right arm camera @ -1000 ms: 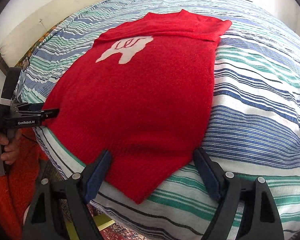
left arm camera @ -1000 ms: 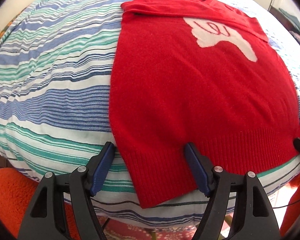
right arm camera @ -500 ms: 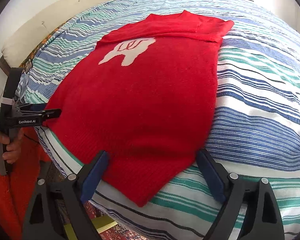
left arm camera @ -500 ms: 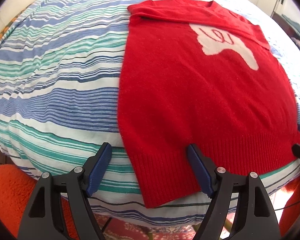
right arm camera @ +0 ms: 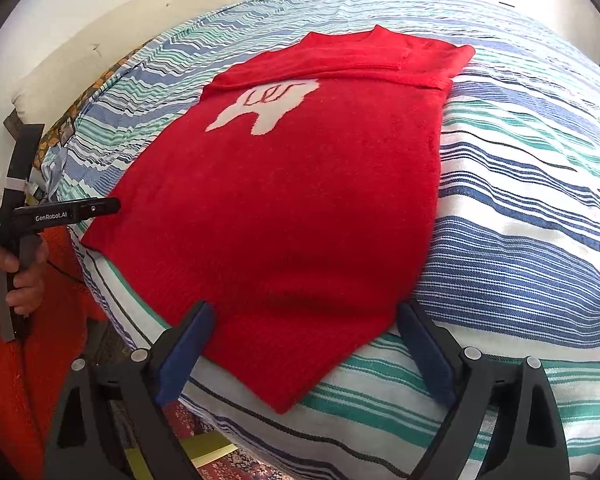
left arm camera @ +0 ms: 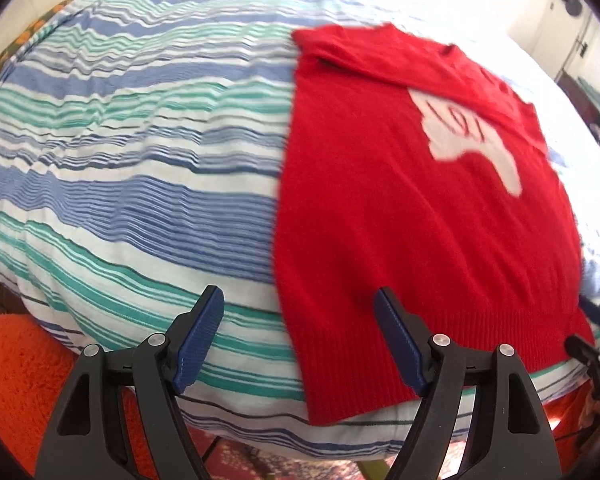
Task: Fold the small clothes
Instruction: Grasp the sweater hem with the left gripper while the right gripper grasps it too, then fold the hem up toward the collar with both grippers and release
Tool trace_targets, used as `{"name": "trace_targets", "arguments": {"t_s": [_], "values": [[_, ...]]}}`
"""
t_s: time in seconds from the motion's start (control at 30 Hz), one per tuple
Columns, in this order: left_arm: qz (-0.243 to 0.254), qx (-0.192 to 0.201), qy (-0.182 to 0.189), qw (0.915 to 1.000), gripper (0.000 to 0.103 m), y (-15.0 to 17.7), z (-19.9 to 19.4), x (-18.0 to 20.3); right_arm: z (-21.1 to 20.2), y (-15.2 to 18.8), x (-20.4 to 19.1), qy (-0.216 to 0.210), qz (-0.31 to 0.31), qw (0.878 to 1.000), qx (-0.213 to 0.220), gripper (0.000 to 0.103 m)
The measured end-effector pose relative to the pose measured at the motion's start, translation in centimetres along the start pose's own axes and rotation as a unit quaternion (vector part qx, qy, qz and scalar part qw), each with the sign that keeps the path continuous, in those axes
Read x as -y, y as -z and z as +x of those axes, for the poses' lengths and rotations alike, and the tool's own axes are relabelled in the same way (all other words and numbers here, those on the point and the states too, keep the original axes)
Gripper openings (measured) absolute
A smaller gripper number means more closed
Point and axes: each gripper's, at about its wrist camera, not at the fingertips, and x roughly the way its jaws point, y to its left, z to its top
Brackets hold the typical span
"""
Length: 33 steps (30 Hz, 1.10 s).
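Note:
A red knitted sweater (left arm camera: 400,208) with a white motif lies flat on a striped bed, sleeves folded in across the top; it also shows in the right wrist view (right arm camera: 300,200). My left gripper (left arm camera: 300,312) is open just above the hem's left corner, holding nothing. My right gripper (right arm camera: 306,330) is open, its jaws either side of the hem's right corner, holding nothing. The left gripper also shows in the right wrist view (right arm camera: 100,208) at the sweater's left edge.
The striped blue, green and white bedcover (left arm camera: 140,160) spreads left of the sweater and right of it (right arm camera: 520,200). An orange fluffy thing (left arm camera: 16,380) lies below the bed's front edge. A cream headboard cushion (right arm camera: 120,40) runs along the far left.
My left gripper has moved left, so the sweater now sits further right in its view. My right gripper has edged a little forward over the hem corner. Both stay open.

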Motion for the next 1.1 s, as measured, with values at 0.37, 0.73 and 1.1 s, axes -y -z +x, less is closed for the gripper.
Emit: {"name": "trace_targets", "arguments": {"t_s": [0.37,0.73,1.1], "values": [[-0.074,-0.076,0.11,0.9882,0.08,-0.2,-0.7,-5.6,-8.9,-1.4,5.2,-0.054,0.165,0.984,0.037,0.092],[0.021,-0.147,0.12,0.9816,0.002,1.3,2.0,-0.1,-1.4,0.3,3.4,-0.143,0.243,0.954,-0.101,0.06],[-0.068,-0.044,0.225,0.971,0.002,-8.8,-3.0,-0.4,-6.0,-4.5,4.5,-0.145,0.234,0.961,0.027,0.006]]}}
